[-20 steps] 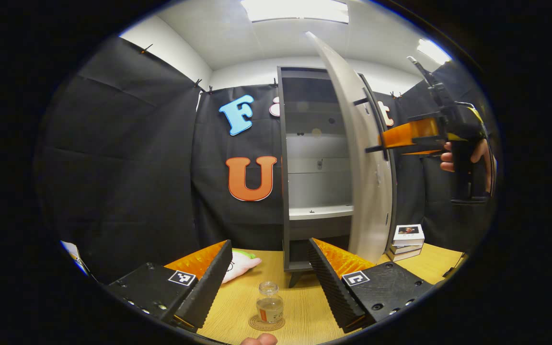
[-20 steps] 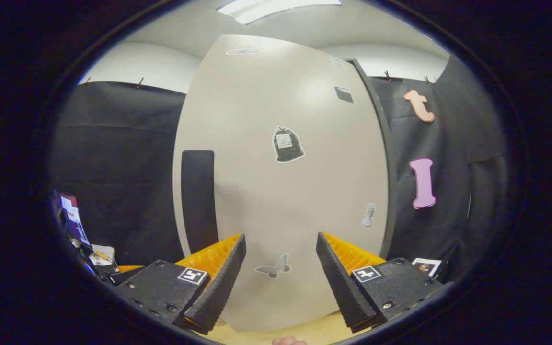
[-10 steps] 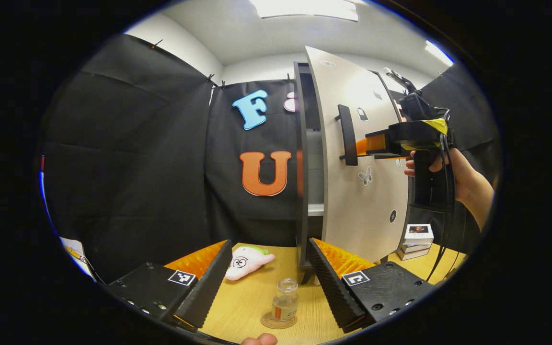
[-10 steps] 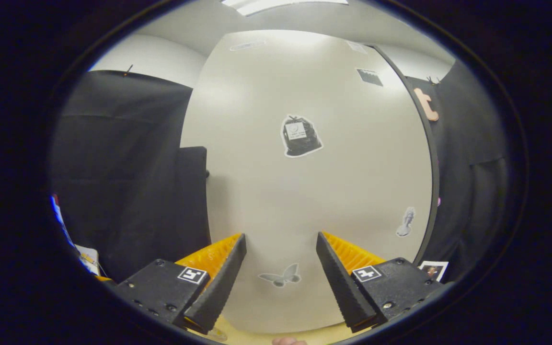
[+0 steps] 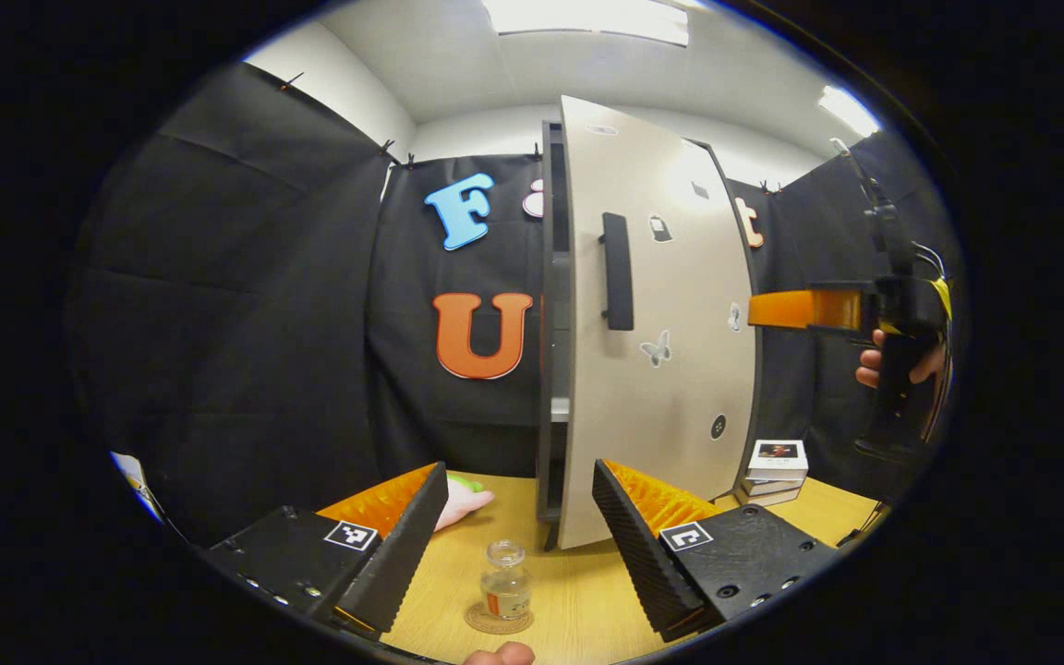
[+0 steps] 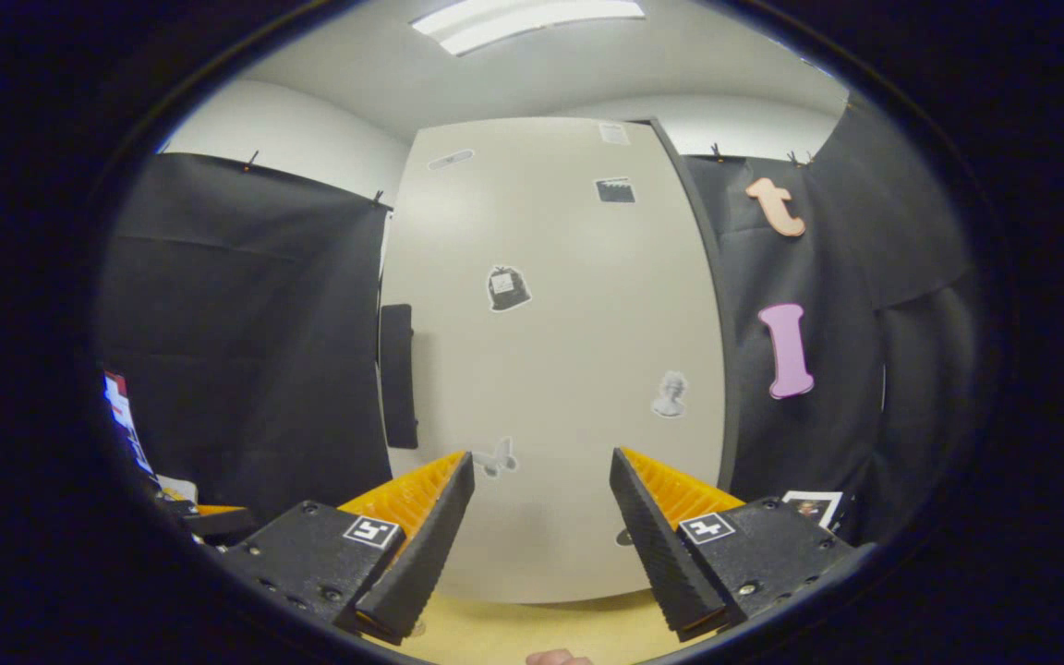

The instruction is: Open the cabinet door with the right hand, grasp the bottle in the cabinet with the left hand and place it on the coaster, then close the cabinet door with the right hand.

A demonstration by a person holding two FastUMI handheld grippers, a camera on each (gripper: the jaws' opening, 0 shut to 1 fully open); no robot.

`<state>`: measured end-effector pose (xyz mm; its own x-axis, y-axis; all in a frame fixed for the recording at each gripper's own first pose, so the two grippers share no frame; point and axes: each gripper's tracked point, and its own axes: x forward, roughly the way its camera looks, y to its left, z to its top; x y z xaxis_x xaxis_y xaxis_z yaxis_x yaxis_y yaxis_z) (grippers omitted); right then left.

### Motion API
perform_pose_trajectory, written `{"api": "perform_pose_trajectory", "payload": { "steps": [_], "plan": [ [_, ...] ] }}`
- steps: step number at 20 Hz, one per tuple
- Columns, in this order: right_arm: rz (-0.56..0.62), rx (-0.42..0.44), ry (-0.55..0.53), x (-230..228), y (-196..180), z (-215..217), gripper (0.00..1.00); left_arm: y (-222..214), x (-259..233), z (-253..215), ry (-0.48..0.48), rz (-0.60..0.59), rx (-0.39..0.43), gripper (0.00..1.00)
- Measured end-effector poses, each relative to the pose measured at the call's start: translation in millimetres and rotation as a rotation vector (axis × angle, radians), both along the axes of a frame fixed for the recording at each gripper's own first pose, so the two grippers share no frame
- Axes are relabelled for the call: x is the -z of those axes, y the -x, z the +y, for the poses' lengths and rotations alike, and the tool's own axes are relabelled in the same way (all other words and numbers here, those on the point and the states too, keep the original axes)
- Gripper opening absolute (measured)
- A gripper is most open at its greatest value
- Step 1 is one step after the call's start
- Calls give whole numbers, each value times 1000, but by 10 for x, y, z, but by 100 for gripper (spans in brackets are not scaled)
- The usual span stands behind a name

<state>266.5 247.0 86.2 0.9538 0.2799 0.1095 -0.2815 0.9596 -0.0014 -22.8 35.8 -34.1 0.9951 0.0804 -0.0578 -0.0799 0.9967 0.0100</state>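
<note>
The cabinet door (image 5: 657, 314) has been swung almost closed since a second ago, both claws are held open and empty, and the bottle (image 5: 505, 582) is set on the coaster (image 5: 495, 621) at lower centre.

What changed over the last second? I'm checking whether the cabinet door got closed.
The cabinet door swung from wide open to nearly shut, a narrow gap remaining at its handle edge. The right hand-held gripper, which was pushing the door, has drawn back clear of it, open. The bottle stayed on the coaster, and the left hand-held gripper stayed open above it.
</note>
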Motion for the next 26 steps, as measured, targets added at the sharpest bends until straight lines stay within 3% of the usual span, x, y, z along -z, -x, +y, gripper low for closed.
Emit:
{"api": "perform_pose_trajectory", "payload": {
  "steps": [2, 3, 5, 10, 14, 23, 25, 26],
  "plan": [
    [-10, 89, 16, 168, 287, -378, 95, -29, -65, -134, 4, -21, 23, 95],
    [6, 141, 31, 333, 420, -551, 90, -41, -83, -202, -2, -32, 29, 95],
    [36, 236, 65, 648, 684, -852, 95, -46, -99, -290, -12, -47, 33, 95],
    [92, 364, 87, 980, 1066, -1214, 95, 25, -49, -535, 16, -28, 73, 95],
    [77, 331, 12, 834, 1066, -1190, 95, 76, -68, -556, -6, -28, 71, 95],
    [23, 306, -27, 664, 1018, -1225, 95, 146, -97, -499, 10, -8, 34, 95],
    [44, 311, -16, 741, 1007, -1240, 91, 167, -82, -476, 2, -5, 31, 95],
    [48, 306, -18, 750, 999, -1233, 95, 172, -72, -462, 0, -2, 28, 95]
  ]
}}
